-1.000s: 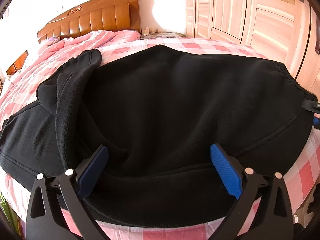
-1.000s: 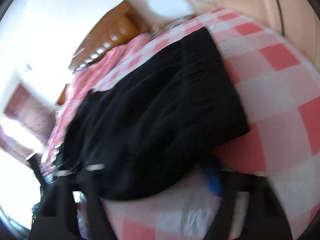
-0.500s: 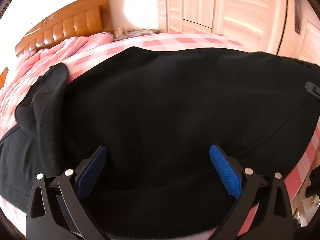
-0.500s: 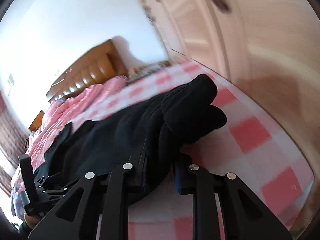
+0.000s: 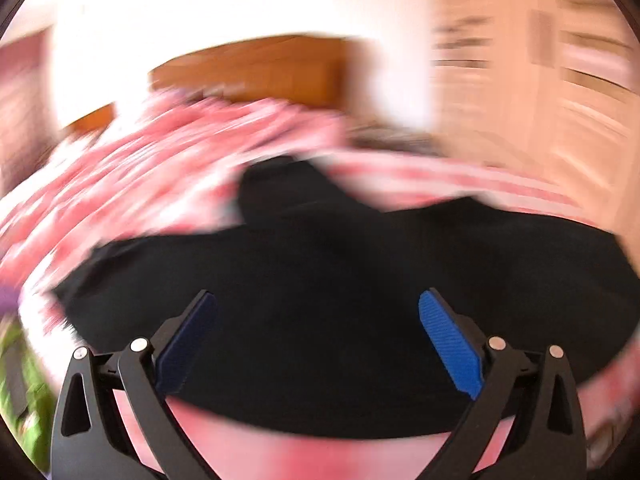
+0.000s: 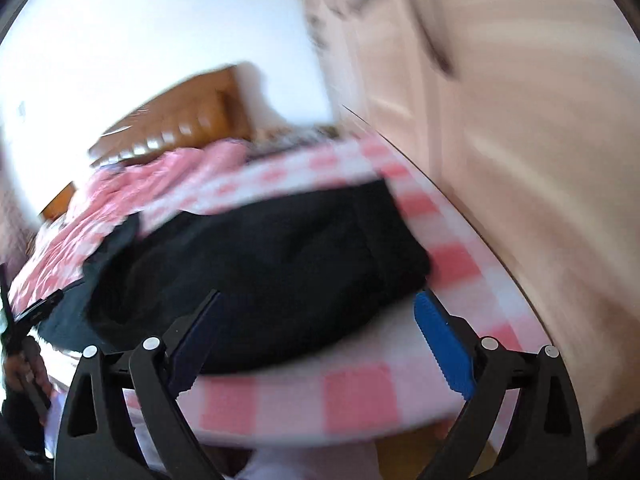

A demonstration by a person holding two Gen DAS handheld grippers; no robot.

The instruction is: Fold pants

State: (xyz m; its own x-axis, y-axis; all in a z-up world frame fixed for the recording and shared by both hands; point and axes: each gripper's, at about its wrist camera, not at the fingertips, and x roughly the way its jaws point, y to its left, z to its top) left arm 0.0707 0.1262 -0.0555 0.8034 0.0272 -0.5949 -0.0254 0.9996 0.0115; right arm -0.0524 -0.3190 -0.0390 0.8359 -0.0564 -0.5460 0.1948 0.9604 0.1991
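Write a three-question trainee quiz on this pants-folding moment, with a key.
1. True or false: the right gripper is clamped on the black pants.
2. What pattern is the bed sheet? A striped blue, B pink and white checks, C plain grey.
3. Fill in: behind the bed stands a wooden ____.

Key: 1 false, its jaws have just been opening and stand wide, pads clear of the cloth. 2 B. 3 headboard.

Both wrist views low, close, sharing black pants
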